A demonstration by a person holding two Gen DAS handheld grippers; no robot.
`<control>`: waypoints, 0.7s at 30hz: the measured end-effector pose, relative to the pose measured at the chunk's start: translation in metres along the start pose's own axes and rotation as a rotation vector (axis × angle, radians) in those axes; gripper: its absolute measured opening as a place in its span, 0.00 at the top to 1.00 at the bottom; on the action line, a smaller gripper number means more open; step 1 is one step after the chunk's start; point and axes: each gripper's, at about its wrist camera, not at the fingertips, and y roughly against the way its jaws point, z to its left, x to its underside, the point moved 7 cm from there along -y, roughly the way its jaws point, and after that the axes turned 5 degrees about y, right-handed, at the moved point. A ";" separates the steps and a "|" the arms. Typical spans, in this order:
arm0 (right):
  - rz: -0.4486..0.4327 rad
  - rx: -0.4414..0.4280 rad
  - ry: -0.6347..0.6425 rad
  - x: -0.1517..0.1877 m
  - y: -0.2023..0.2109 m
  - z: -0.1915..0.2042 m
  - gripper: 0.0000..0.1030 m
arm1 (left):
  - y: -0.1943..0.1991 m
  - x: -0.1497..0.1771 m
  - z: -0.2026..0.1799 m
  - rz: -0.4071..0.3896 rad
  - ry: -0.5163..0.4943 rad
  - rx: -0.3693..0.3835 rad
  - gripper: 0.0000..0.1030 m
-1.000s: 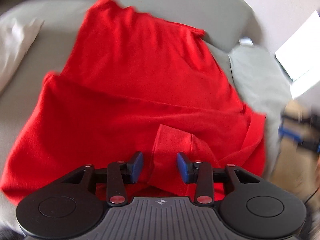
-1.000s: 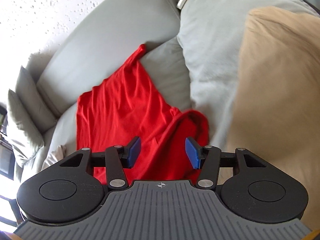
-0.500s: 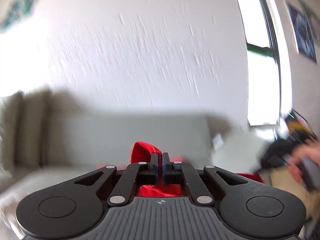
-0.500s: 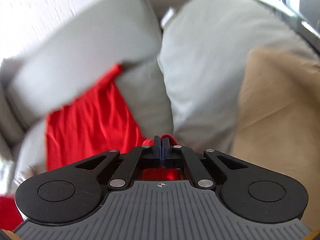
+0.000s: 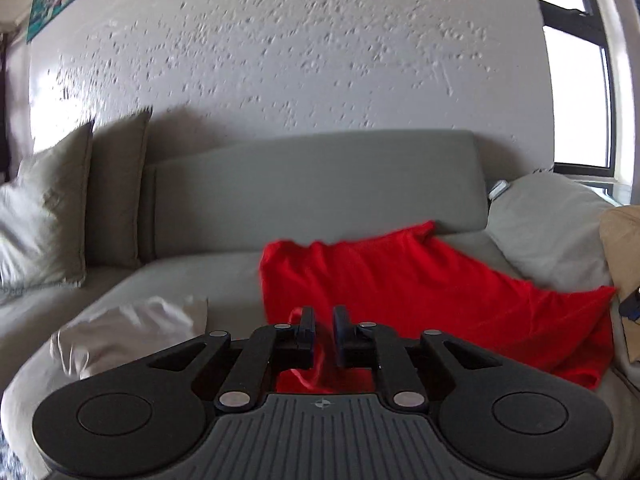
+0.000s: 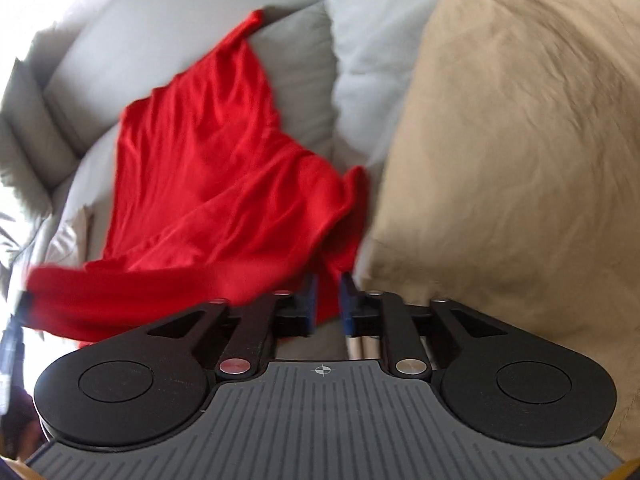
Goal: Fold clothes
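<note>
Grey sofa (image 5: 312, 184) cushions are filling both views, with a speckled white wall (image 5: 300, 40) rising behind the backrest and a window (image 5: 576, 92) glowing at the right edge of the left wrist view. Open seat is lying to the left of the garment, where only a pale crumpled cloth (image 5: 128, 328) is resting near the front edge; two grey pillows (image 5: 80, 208) are leaning at the far left end. On the right the room is tightening: a light grey cushion (image 6: 372, 40) and a large tan cushion (image 6: 520, 140) are crowding against the garment's right edge.

A red shirt (image 6: 208, 168) is lying spread across the seat, its far corner climbing onto the backrest and its near hem bunching toward both tools. The left gripper (image 5: 321, 334) is sitting over the near-left part of the shirt (image 5: 420, 280); its jaws have just been opening and are standing a narrow gap apart, with a fold of red fabric running between them, the pads looking clear of it. The right gripper (image 6: 328, 300) is hovering at the shirt's near-right corner beside the tan cushion; its jaws have likewise just been opening, a slim gap showing, with a strip of red cloth hanging between the pads and seemingly loose
</note>
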 end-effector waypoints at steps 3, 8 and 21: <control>-0.029 -0.034 0.034 -0.003 0.004 0.017 0.68 | 0.008 0.004 0.027 0.052 0.100 -0.022 0.59; -0.016 -0.175 0.164 -0.006 -0.006 0.069 0.54 | 0.012 0.000 0.055 0.105 0.287 -0.048 0.59; 0.130 -0.352 0.751 0.036 -0.113 0.273 0.49 | 0.008 0.006 0.078 0.293 0.516 -0.138 0.60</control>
